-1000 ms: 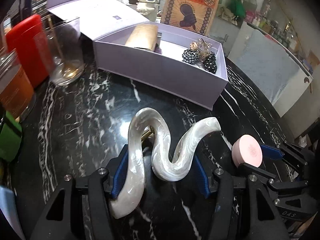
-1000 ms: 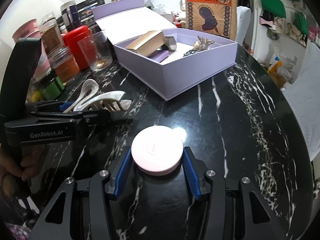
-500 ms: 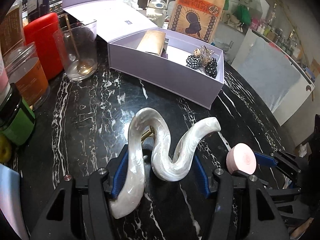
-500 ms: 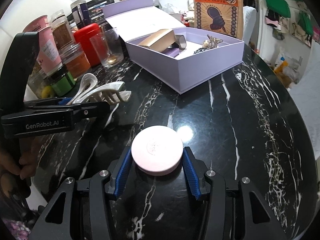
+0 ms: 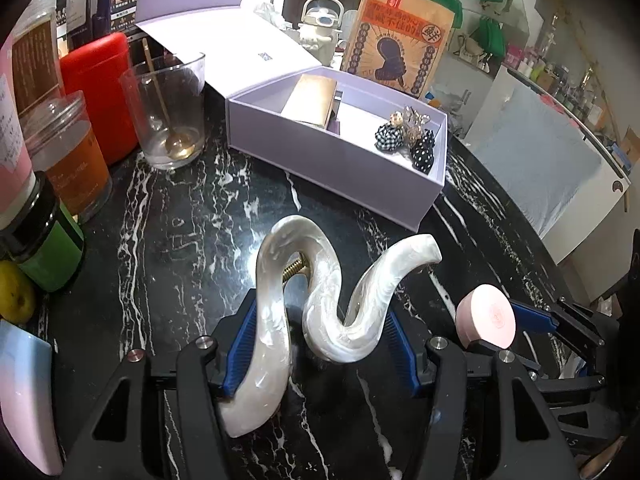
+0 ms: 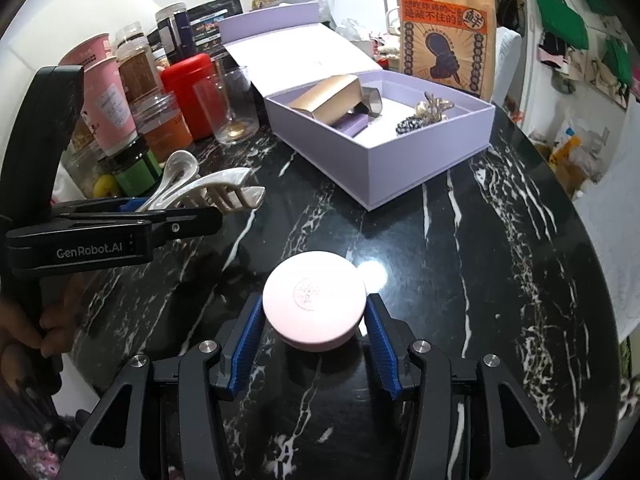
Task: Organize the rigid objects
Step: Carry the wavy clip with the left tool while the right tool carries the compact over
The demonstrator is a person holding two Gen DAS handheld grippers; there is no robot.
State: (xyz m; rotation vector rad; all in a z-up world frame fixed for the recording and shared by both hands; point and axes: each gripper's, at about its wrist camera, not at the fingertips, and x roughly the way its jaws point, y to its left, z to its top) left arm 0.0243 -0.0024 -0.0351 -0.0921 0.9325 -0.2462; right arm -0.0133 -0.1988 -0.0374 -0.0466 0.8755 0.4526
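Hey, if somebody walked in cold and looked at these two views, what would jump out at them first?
Probably the big pearly white hair claw, clamped in the left gripper above the black marble table. Next, the round pink compact gripped between the blue jaws of the right gripper. Behind both sits the open lavender box, already holding a gold carton and some polka-dot hair ties.

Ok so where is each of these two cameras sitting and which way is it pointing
Left wrist: on the left gripper, angled down along its fingers at the pearl hair claw they hold; right gripper at right edge.
Right wrist: on the right gripper, angled down at the pink round case it holds; left gripper and a hand at left.
Shared: the open lilac box, black marble table.
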